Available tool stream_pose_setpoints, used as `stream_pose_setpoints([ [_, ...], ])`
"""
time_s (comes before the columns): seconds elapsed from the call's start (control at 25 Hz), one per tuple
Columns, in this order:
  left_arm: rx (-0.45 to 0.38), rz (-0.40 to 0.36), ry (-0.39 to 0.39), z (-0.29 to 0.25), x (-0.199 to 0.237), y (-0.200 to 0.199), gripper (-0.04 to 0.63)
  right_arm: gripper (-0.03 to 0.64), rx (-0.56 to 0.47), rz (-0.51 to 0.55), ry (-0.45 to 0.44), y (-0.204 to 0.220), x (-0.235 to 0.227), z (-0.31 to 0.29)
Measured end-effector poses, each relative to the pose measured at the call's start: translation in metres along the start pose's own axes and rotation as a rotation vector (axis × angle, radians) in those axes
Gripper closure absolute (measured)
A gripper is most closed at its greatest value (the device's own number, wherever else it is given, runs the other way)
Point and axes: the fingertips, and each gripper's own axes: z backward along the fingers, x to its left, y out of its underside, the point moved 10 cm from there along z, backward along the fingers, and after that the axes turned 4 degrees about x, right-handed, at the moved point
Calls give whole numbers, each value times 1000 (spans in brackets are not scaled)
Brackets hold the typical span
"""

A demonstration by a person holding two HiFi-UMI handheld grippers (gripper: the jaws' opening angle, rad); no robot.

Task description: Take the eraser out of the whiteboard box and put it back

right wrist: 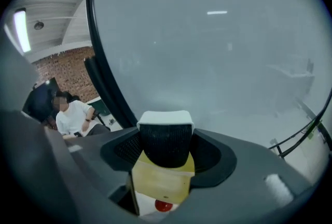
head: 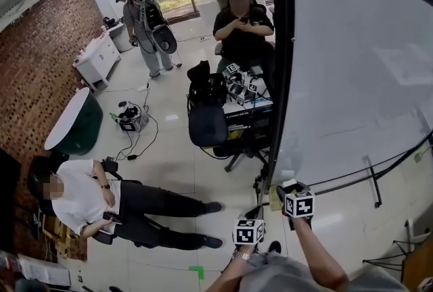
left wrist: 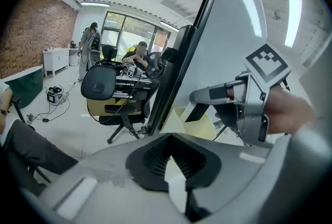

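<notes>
Seated person (head: pixel 88 199) at lower left, black office chair (head: pixel 206 125) mid-frame, whiteboard (head: pixel 352 67) filling the right. Left gripper (left wrist: pixel 168 140): jaws pressed together, nothing between. Right gripper (right wrist: pixel 166 140): jaws pinching the eraser (right wrist: pixel 167 153), black felt toward the board, low centre of its view

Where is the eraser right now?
The eraser is gripped by the right gripper, low and central in the right gripper view, in front of the whiteboard.

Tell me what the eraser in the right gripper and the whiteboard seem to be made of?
Eraser: black pad with a fine woven texture, probably felt or fabric; smooth white back, likely plastic. Whiteboard: glossy white panel with bright reflections; core unclear.
</notes>
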Motion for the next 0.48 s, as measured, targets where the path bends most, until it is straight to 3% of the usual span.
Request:
stream_pose_setpoints([
  [0.16, -2, 2, 1, -1, 1, -2, 589, 336, 138, 7, -14, 23, -1, -20],
  [0.32, 1, 0, 5, -3, -2, -2, 589, 334, 133, -11, -51, 26, 0, -22],
  [0.48, 2, -15, 13, -3, -11, -5, 589, 344, 94, -17, -8, 27, -7, -8],
])
